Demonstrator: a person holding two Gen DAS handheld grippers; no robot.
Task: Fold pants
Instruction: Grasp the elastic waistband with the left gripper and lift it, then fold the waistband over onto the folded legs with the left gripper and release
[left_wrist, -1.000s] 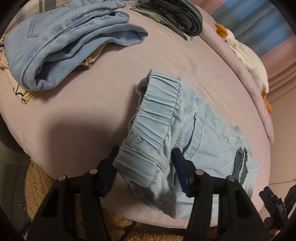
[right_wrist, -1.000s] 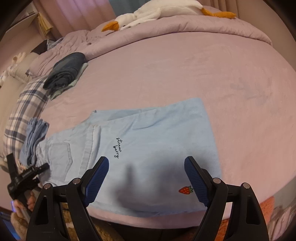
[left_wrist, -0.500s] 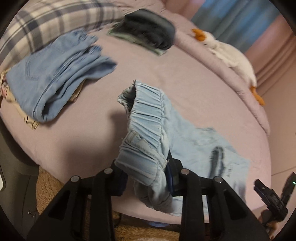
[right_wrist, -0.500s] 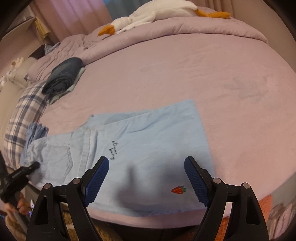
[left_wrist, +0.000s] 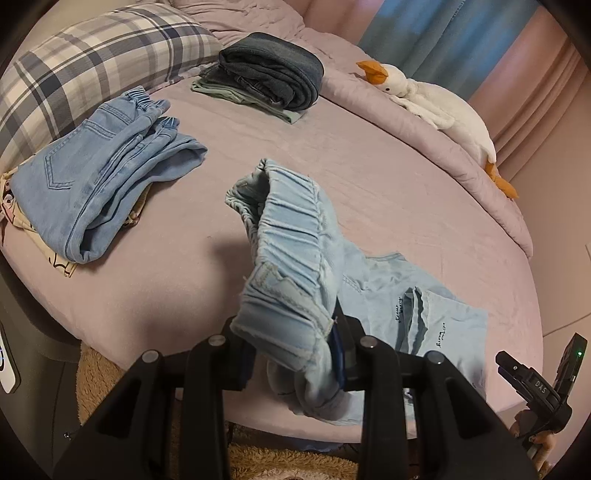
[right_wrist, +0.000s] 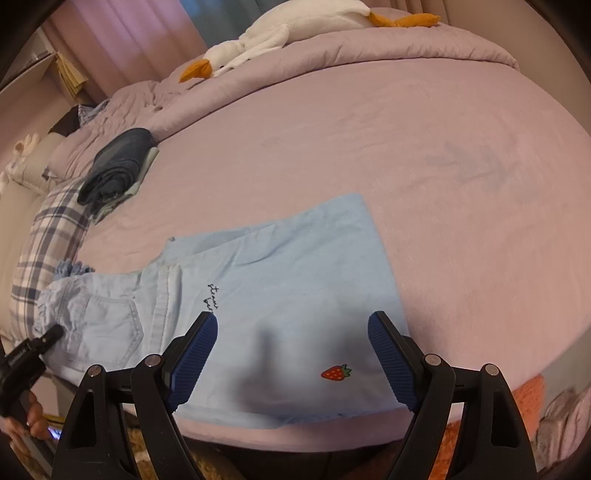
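Light blue pants (right_wrist: 280, 280) with a strawberry patch lie on the lilac bed (right_wrist: 424, 155) near its front edge, legs folded together. My left gripper (left_wrist: 291, 354) is shut on the pants' elastic waistband (left_wrist: 291, 258) and holds that end raised above the bed; the rest of the pants (left_wrist: 424, 317) stays flat. My right gripper (right_wrist: 291, 354) is open and empty, hovering just above the leg end near the strawberry (right_wrist: 335, 372). The left gripper also shows at the left edge of the right wrist view (right_wrist: 33, 347).
A folded blue jeans pile (left_wrist: 99, 177) lies at the left by a plaid pillow (left_wrist: 92, 62). A stack of dark folded pants (left_wrist: 269, 74) sits further back. A white goose plush (left_wrist: 432, 99) lies along the far edge. A shaggy rug (left_wrist: 99, 376) lies below the bed.
My left gripper closed on the waistband and lifted it up and back off the bed. The right gripper stayed open over the leg end, drifting slightly.
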